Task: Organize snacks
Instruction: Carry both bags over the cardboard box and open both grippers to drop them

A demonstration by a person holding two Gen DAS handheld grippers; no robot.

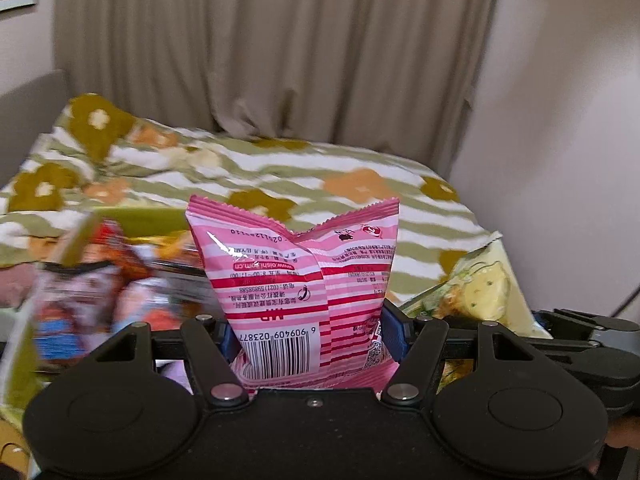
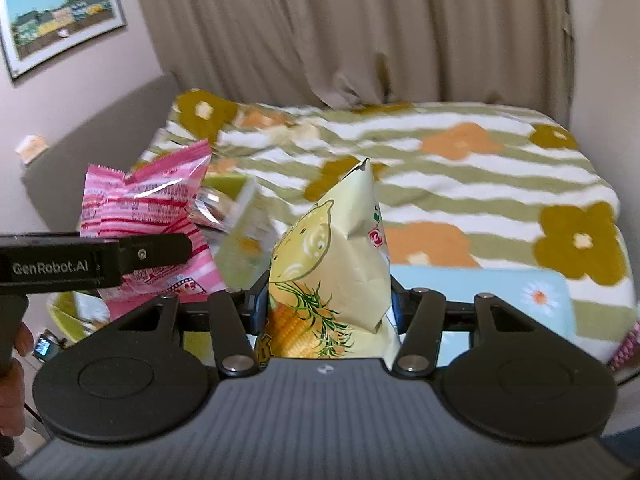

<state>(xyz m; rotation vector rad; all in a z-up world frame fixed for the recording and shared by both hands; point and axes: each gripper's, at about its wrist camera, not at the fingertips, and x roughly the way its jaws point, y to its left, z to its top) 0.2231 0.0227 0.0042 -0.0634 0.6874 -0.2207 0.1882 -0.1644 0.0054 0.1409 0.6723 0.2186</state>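
A pink striped snack bag (image 1: 296, 280) stands upside down, back side and barcode toward the camera, with my left gripper (image 1: 314, 332) shut on its lower part. In the right wrist view the same pink bag (image 2: 148, 208) hangs at the left, in front of the left gripper's black body (image 2: 80, 264). My right gripper (image 2: 328, 304) is shut on a pale yellow corn snack bag (image 2: 340, 264), which points up between the pads. That yellow bag (image 1: 480, 288) also shows at the right edge of the left wrist view. Both bags are held in the air above the bed.
A bed with a green-striped floral blanket (image 2: 480, 168) fills the background, with a curtain (image 2: 360, 32) behind it. A green-rimmed container (image 1: 24, 360) with blurred colourful snack packs (image 1: 100, 280) sits low on the left. A light blue daisy-print cushion (image 2: 500, 292) lies on the blanket. A hand (image 2: 16, 360) grips the left handle.
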